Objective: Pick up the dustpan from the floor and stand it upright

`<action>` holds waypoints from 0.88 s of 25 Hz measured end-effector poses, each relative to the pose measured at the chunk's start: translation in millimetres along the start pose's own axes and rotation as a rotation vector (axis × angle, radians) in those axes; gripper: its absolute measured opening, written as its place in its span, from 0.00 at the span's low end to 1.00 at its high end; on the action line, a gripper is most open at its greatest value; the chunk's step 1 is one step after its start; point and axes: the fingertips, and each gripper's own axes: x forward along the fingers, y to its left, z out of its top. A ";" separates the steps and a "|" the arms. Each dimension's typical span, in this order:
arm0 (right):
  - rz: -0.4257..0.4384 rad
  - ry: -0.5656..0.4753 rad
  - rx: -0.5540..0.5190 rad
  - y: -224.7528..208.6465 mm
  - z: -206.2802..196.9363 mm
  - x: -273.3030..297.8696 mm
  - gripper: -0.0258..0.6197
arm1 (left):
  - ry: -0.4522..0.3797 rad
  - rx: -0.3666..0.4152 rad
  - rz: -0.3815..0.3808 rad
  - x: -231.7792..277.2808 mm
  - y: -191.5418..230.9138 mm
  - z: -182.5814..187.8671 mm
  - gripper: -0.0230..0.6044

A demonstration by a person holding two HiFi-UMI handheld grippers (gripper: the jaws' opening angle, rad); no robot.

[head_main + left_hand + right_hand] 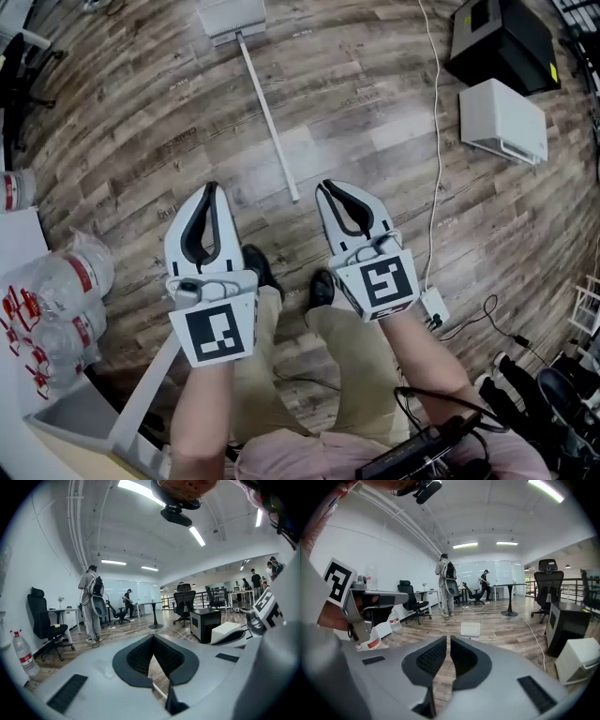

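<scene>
The dustpan lies flat on the wood floor ahead of me, its white pan [232,17] at the far end and its long white handle [270,122] running back toward my feet. Its pan [470,629] also shows on the floor in the right gripper view. My left gripper [211,191] hangs above the floor just left of the handle's near end, jaws shut on nothing [153,637]. My right gripper [325,190] hangs just right of that end, also shut and empty [448,639]. Neither touches the dustpan.
A black box [502,42] and a white box [503,122] stand at the far right, with a white cable [437,141] running down to a power strip [433,307]. Plastic bottles [56,300] and a white table edge [141,394] sit at my left. People and office chairs are far off.
</scene>
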 end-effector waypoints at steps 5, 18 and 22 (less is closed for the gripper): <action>0.006 0.045 0.014 4.2 -53.5 24.5 0.09 | 0.003 0.008 -0.009 17.6 -0.4 -37.4 0.05; 0.044 0.114 -0.001 2.4 -185.9 82.5 0.27 | 0.016 0.018 0.057 57.5 15.9 -142.2 0.05; 0.046 0.136 -0.002 0.7 -216.7 92.7 0.31 | 0.021 0.017 0.073 65.7 18.8 -169.4 0.05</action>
